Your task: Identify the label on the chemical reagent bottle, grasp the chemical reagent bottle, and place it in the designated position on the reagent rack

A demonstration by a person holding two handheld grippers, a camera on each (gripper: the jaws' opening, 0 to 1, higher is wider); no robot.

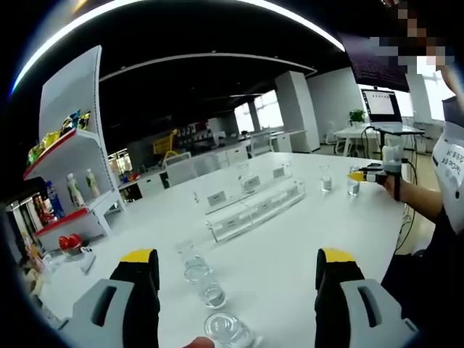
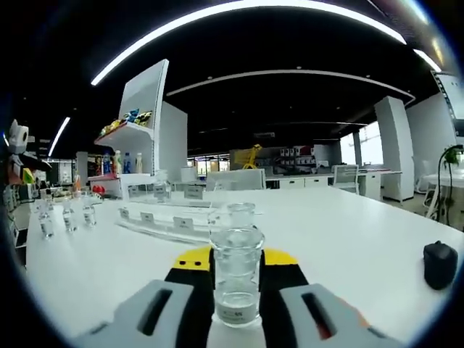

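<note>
White table [image 2: 362,232] | right claw [image 2: 235,279] grips bottle [image 2: 236,279] | label unreadable

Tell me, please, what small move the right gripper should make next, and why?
Probably lift the reagent bottle slightly and carry it toward the clear rack. The right gripper appears shut on the bottle, low over the white table, and the rack with its small labels lies ahead to the left.

A dark ceiling with curved light strips [image 2: 239,11] spans an open office with white desks [image 2: 348,181] and bright windows [image 1: 268,109].
</note>
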